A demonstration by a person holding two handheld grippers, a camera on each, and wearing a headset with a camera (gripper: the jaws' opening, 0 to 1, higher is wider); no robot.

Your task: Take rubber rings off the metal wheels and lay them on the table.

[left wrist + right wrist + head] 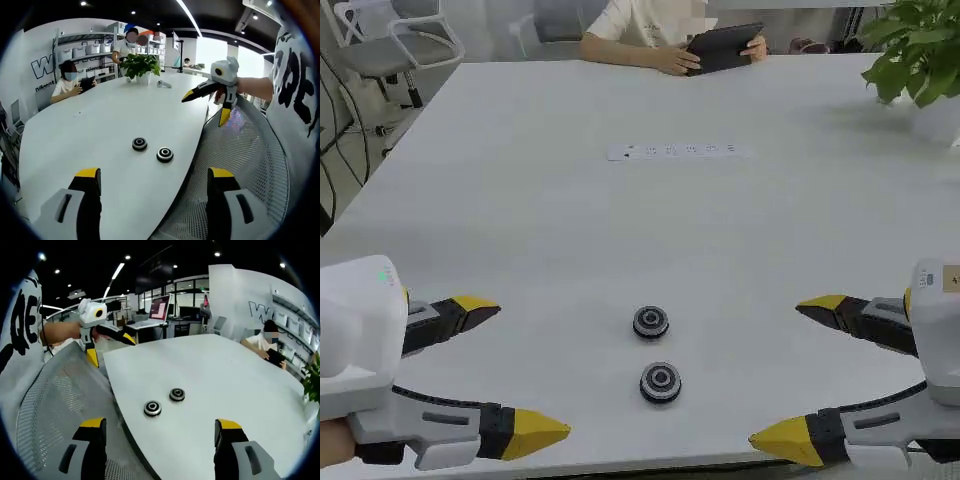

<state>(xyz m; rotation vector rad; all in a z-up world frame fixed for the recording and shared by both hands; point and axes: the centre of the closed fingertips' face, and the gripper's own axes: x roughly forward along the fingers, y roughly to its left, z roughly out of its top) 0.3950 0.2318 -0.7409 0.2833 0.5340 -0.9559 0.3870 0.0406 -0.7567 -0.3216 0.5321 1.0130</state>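
Two small metal wheels with black rubber rings lie flat on the white table (570, 220). The far wheel (651, 322) sits just behind the near wheel (661, 382), which is close to the front edge. My left gripper (525, 370) hovers open to their left, and my right gripper (782, 372) hovers open to their right, both clear of the wheels. In the left gripper view my open left gripper (154, 175) faces the far wheel (140, 144) and near wheel (164, 154). In the right gripper view the near wheel (152, 408) and far wheel (177, 394) lie ahead of my open right gripper (160, 424).
A flat white power strip (680, 151) lies mid-table. A person with a tablet (720, 45) sits at the far side. A potted plant (920, 50) stands at the back right, and an office chair (400, 40) at the back left.
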